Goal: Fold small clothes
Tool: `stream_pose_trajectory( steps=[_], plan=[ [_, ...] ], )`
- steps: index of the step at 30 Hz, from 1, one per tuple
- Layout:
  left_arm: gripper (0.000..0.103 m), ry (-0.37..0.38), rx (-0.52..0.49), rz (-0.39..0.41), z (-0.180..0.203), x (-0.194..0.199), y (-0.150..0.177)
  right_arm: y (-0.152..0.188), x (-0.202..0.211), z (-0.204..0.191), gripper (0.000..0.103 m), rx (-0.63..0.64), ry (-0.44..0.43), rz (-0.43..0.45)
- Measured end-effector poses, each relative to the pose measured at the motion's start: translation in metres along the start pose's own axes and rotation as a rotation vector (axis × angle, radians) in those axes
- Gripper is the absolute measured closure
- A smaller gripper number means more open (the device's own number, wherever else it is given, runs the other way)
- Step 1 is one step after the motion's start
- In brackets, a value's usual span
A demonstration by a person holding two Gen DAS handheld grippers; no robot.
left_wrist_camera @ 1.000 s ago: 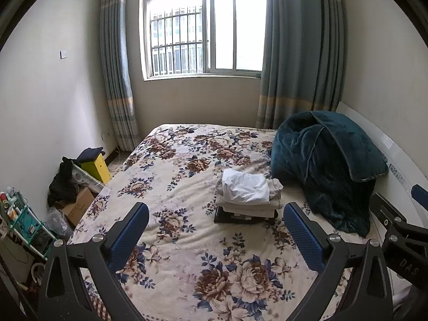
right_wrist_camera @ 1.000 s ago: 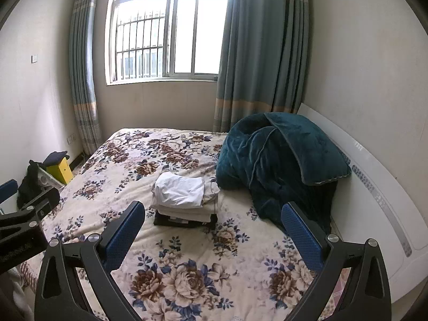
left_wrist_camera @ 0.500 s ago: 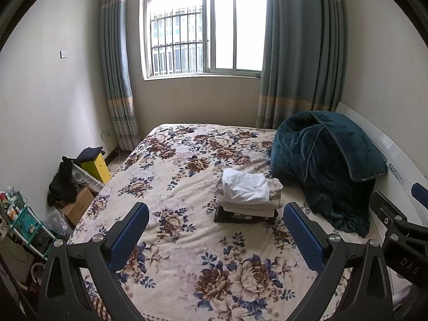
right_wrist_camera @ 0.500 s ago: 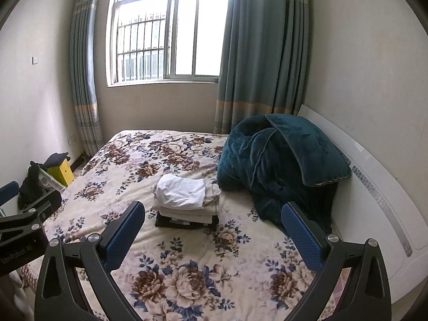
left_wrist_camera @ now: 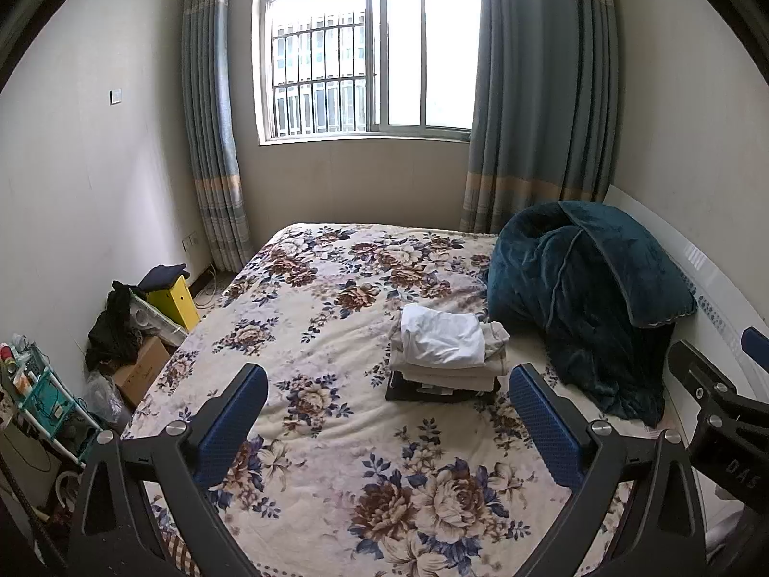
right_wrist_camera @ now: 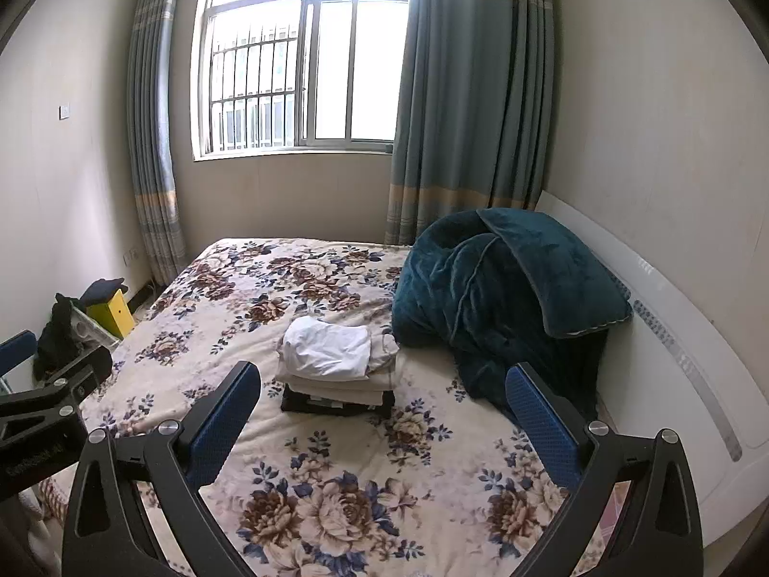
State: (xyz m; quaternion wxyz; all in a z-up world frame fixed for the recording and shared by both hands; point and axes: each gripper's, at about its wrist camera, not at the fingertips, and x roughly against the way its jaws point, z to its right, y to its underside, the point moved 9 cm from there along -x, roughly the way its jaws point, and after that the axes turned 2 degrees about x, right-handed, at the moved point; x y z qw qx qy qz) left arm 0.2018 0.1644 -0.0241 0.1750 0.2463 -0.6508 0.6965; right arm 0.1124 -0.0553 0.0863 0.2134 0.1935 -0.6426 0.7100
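A stack of folded clothes sits on the floral bed, white garment on top, beige ones under it, a black one at the bottom. My left gripper hovers above the bed's near part, open, nothing between its blue pads. My right gripper is likewise open and empty, held back from the stack. Each gripper shows at the edge of the other's view.
A dark teal blanket is heaped right of the stack against the white headboard. A yellow box, dark clothes, a cardboard box and a small cart crowd the floor at left. Window and curtains stand behind.
Both views have shifted very slightly; the stack sits marginally lower in frame. Both grippers stay open and nothing on the bed has moved.
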Motion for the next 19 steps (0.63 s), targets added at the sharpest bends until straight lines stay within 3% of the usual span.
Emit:
stream_pose_trajectory(
  steps=[19],
  plan=[
    [0.000,-0.018,0.000,0.015,-0.0084,0.0089,-0.0027,0.0012,0.0000,-0.0008,0.000,-0.003,0.001,0.003]
  ],
)
